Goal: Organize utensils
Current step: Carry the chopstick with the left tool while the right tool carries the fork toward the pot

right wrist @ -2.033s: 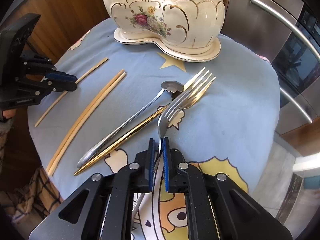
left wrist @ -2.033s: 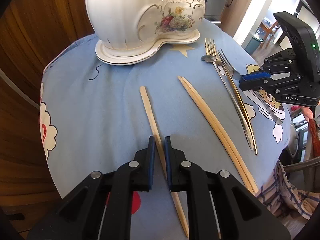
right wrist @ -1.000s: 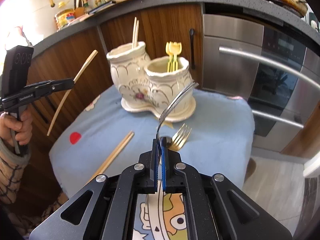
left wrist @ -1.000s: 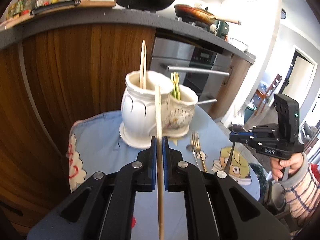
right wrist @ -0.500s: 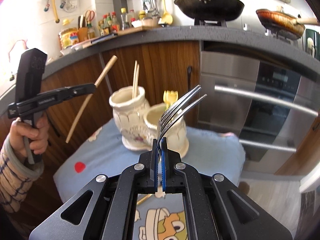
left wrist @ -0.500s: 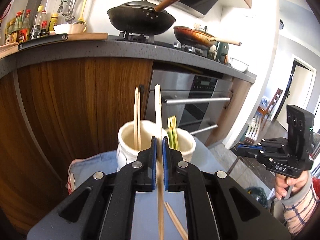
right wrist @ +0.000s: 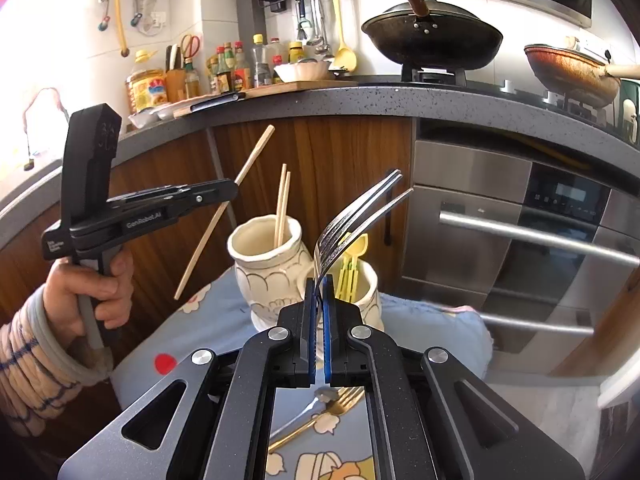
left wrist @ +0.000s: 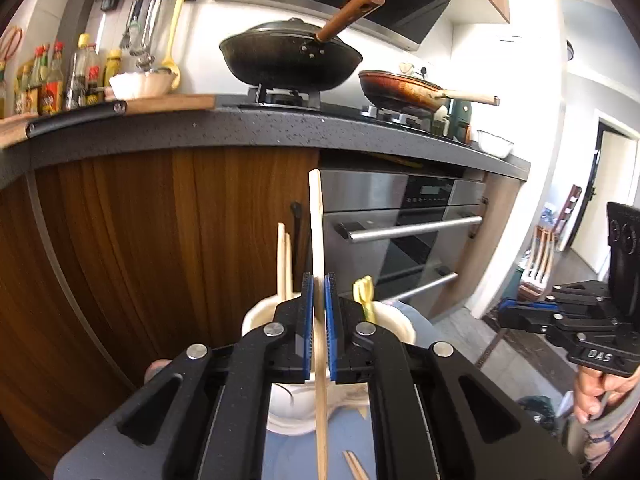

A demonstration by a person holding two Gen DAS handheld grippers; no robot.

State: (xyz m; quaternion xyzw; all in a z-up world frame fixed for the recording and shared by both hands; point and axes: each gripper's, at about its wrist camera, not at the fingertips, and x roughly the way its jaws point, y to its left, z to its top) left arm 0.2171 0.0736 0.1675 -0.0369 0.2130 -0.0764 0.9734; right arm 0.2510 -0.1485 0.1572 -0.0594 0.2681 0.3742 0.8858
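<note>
A chopstick (left wrist: 318, 240) is clamped in the left gripper (left wrist: 319, 320) and a fork (right wrist: 352, 220) in the right gripper (right wrist: 319, 328), both above the holder (right wrist: 266, 264). Next, each must be lowered tip-down into its matching compartment.

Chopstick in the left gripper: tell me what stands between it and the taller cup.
Nothing visible blocks it. The chopstick hangs in open air left of the taller cup, whose mouth is open apart from two chopsticks already leaning inside.
</note>
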